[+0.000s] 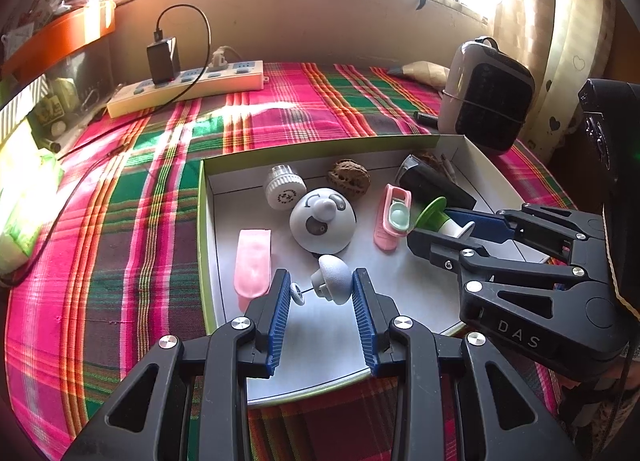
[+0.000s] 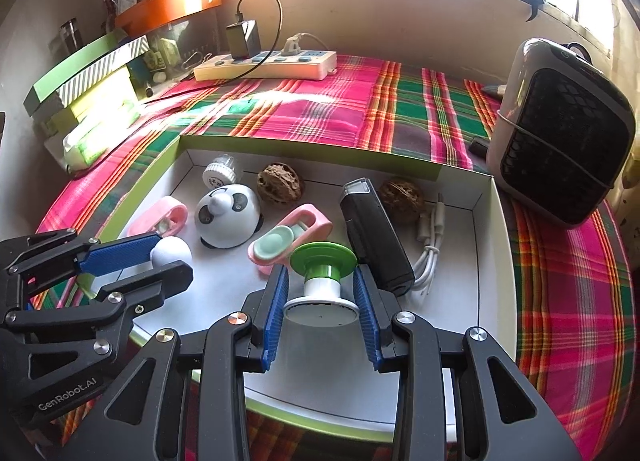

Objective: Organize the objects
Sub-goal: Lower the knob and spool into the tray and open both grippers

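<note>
Both grippers are down in the white tray (image 1: 224, 185), which sits on the plaid cloth (image 1: 160, 165) over the table.

Left gripper (image 1: 322, 289): jaws part-way apart, straddling a small grey knob (image 1: 331, 277) with a mushroom-shaped cap. The right pad looks to touch the cap; on the left side only a small white disc on a thin stem (image 1: 297, 293) meets the pad. Can't tell from the wrist view whether it's a firm clamp. From the right wrist view the knob (image 2: 172, 251) sits at the tip of the blue pad, tray floor below.

Right gripper (image 2: 321, 293): clamped on the spool (image 2: 322, 281) with a green top flange, white body and wide white base. Both pads press the base rim. Spool is tilted, green end pointing away from the camera, just beside the black bar (image 2: 376, 237) and the pink clip (image 2: 294, 235).

Rest of the tray:
- panda dome (image 2: 228, 217), centre-left
- second pink piece (image 1: 253, 265) flat near the left wall
- ribbed white cap (image 1: 283, 186) at the back
- two walnuts (image 2: 280, 183), (image 2: 401, 197) along the back wall
- white cable (image 2: 430, 237), coiled, right of the black bar

Outside the tray: power strip (image 1: 188, 89) with a black charger plugged in, back left; a grey and black fan (image 2: 560, 133) at the right, touching the tray corner.
</note>
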`<action>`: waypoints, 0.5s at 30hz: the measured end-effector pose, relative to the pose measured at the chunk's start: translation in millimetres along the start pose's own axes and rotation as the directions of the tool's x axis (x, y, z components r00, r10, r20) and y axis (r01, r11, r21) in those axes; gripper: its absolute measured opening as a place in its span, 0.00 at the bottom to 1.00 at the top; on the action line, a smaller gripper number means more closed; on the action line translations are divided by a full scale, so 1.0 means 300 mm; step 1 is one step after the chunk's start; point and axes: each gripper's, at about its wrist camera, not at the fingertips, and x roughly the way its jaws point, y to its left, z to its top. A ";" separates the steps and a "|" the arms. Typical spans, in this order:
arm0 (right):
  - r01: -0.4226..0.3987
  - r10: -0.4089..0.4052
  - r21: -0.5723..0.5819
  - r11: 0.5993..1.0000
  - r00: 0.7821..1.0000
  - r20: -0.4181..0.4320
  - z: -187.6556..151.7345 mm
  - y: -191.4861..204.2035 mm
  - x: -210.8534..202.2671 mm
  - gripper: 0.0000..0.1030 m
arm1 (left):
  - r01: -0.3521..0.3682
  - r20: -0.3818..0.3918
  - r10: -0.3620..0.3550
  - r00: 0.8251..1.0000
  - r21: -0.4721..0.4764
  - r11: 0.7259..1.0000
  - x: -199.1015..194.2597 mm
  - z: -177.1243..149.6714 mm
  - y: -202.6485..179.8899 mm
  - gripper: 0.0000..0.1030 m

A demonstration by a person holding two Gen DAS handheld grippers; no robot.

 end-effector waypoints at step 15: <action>-0.003 0.003 0.006 1.000 1.000 0.006 -0.007 -0.002 0.003 0.34 | -0.023 0.005 0.023 1.000 0.025 0.999 0.016 0.000 -0.022 0.29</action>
